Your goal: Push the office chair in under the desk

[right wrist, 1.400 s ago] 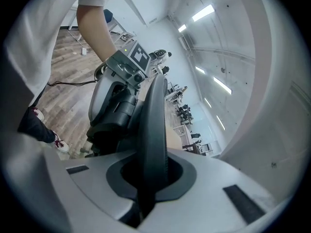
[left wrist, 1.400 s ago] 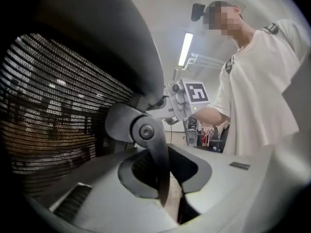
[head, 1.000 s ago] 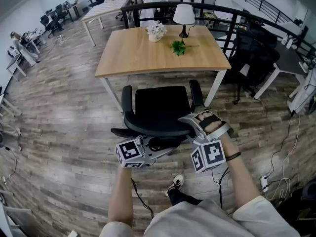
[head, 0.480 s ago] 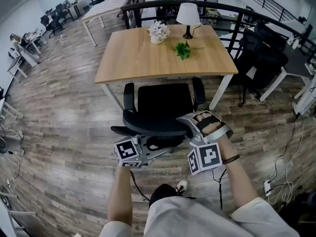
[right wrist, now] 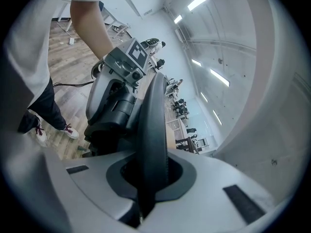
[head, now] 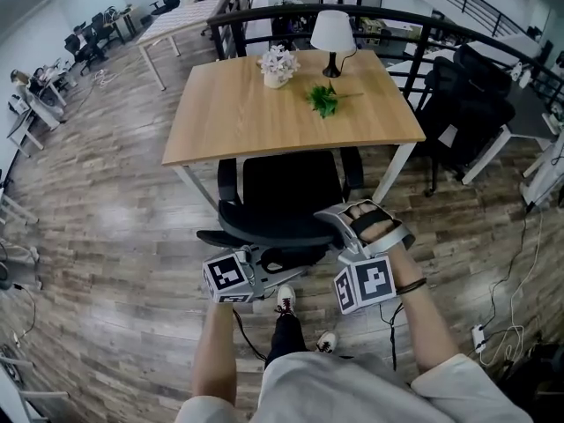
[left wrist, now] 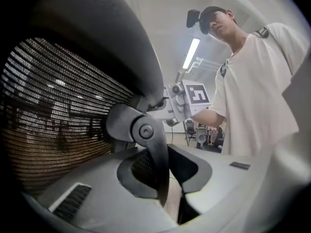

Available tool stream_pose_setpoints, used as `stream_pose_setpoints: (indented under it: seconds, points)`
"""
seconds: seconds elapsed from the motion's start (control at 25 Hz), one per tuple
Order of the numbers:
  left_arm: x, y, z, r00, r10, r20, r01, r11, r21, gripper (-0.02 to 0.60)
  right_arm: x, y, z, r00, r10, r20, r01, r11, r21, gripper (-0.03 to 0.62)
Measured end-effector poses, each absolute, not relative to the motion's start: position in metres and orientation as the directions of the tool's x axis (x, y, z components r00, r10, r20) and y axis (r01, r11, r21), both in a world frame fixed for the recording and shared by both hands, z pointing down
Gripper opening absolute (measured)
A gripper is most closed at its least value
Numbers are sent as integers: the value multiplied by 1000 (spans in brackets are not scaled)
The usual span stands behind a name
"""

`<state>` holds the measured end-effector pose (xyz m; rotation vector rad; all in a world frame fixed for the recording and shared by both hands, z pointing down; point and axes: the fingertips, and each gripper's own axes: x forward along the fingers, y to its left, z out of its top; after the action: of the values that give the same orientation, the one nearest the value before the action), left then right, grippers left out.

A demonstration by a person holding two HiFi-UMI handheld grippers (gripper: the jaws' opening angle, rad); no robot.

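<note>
Office chair (head: 286,192) is sitting mid-frame, its seat front lying partly beneath the wooden desk (head: 264,113) above it. I am clamping my left gripper (head: 284,270) on its backrest frame, and my right gripper (head: 339,223) is pinching the backrest's thin edge, jaws nearly together.

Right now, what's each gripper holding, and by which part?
Both hold the office chair: the left gripper has its jaws on a dark strut at its back, and the right gripper has its jaws clamped on the backrest's thin rim.
</note>
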<state>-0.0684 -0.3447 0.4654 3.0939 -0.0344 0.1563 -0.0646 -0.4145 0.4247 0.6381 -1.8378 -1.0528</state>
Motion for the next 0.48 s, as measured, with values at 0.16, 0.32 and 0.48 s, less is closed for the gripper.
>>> stream_pose_setpoints:
  seconds: [0.16, 0.32, 0.48]
  points:
    - [-67, -368, 464, 994, -9, 106, -13, -999, 37, 84, -63, -439, 423, -460, -773, 437, -5, 495, 869, 35]
    - [-67, -393, 462, 995, -17, 94, -21, -999, 43, 84, -63, -465, 420, -468, -781, 414, -13, 475, 880, 37]
    - [-68, -419, 460, 996, -48, 73, -51, -998, 45, 83, -63, -492, 419, -487, -773, 407, -19, 475, 880, 38]
